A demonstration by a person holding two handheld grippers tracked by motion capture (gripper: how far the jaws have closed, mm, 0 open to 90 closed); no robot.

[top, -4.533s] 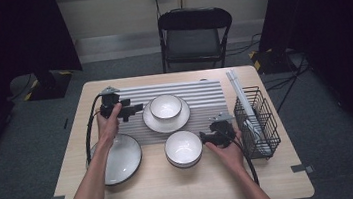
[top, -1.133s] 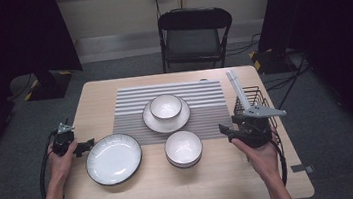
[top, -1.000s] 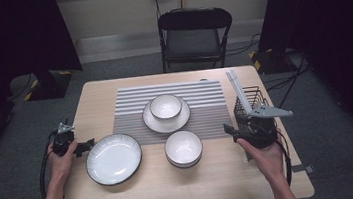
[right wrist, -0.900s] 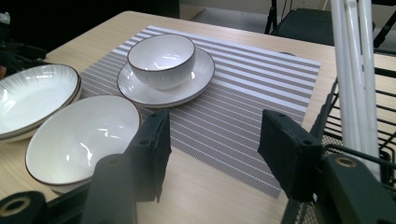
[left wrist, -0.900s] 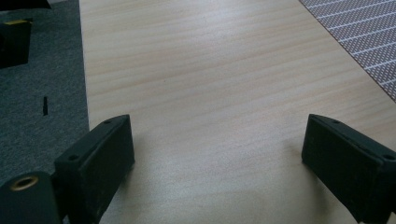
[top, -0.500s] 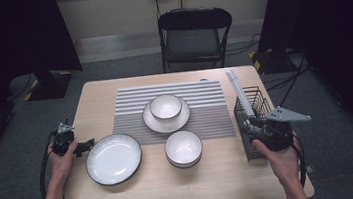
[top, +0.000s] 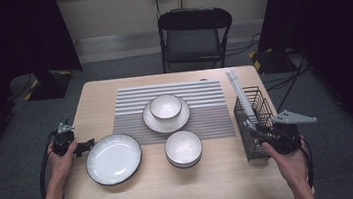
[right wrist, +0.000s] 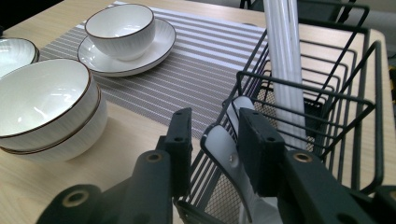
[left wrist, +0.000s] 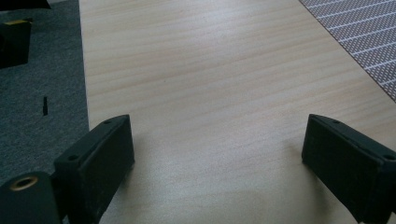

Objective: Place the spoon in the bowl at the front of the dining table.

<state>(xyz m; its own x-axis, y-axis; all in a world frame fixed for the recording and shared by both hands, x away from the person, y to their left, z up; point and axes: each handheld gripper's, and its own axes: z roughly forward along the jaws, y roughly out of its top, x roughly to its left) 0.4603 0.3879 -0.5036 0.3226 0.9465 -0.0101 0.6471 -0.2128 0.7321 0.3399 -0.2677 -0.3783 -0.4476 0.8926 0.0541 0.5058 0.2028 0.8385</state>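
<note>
Your right gripper [right wrist: 212, 140] sits at the near corner of the black wire basket [top: 255, 120], at 4 o'clock on the table [top: 209, 186]. Its jaws have just been closing and now straddle the basket's wall, with a white utensil handle [right wrist: 224, 149] between them; whether the pads press on it you cannot tell. White chopsticks [right wrist: 282, 60] lean in the basket just beyond. Your left gripper [left wrist: 217, 154] rests at 9 o'clock, jaws spread wide over bare wood, beside the plate [top: 114, 158]
</note>
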